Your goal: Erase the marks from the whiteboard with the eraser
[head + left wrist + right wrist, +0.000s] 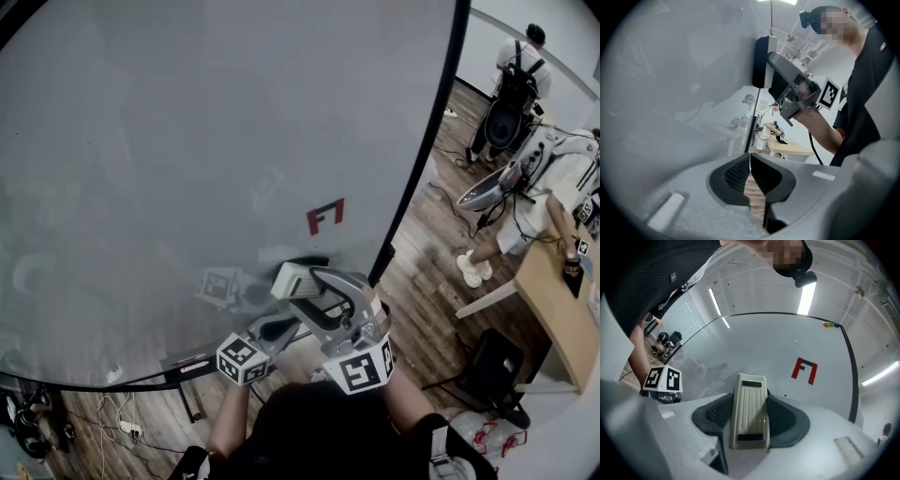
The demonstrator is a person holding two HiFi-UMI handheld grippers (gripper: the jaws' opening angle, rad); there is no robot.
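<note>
Right gripper (749, 416) pinches eraser (296, 279), which we hold near red mark (325, 217) on whiteboard (187, 141); left gripper (751, 177) jaws pressed together, holding nothing.

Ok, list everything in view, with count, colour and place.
whiteboard: one, pale grey, black frame, fills the left and centre of the head view.
mark: one, red and black, low on the whiteboard near its right edge.
eraser: one, cream, just below the mark.
floor: brown wood planks, right of the whiteboard.
table: one, light wood, far right.
bystanders: two, light tops, past the whiteboard's right edge.
left gripper: grey, jaws together, empty.
right gripper: grey, clamped on the eraser.
</note>
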